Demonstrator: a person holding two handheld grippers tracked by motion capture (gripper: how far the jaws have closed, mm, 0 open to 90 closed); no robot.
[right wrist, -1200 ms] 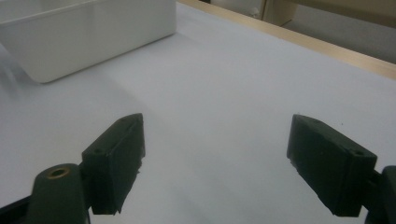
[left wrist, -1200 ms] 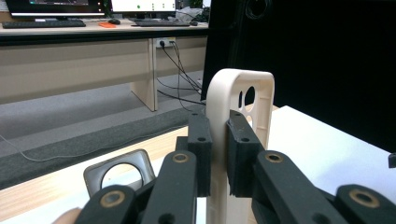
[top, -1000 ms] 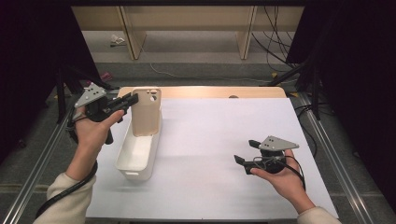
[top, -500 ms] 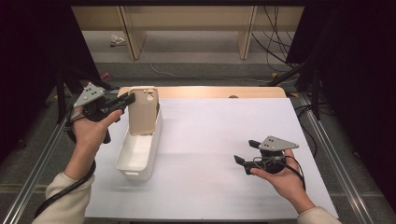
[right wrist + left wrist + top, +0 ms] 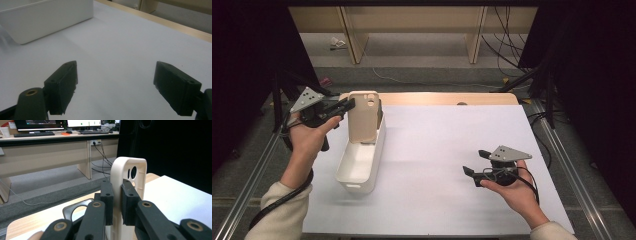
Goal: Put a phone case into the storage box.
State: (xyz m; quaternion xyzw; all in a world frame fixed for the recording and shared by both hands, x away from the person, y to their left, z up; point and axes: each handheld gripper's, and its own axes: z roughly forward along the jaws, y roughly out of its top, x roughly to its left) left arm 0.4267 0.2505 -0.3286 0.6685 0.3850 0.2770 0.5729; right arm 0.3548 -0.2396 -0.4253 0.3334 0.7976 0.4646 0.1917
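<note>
**Phone case held upright over white bin**

Pinched by its edge between the fingers (image 5: 117, 202) of the left gripper (image 5: 343, 106), a cream phone case (image 5: 363, 116) standing upright at the far end of the white bin (image 5: 357, 172), far left on the desk (image 5: 447, 150). Gripped high and vertical, likely to slot down inside the bin rather than lie flat. Well apart, near right, the right gripper (image 5: 472, 167) idling low over bare paper, fingers (image 5: 62, 85) spread wide, holding nothing.

Left gripper (image 5: 346, 106) raised at the far left, jaws clamped nearly together; right gripper (image 5: 476, 163) held low, jaws spread wide, palm up.
</note>
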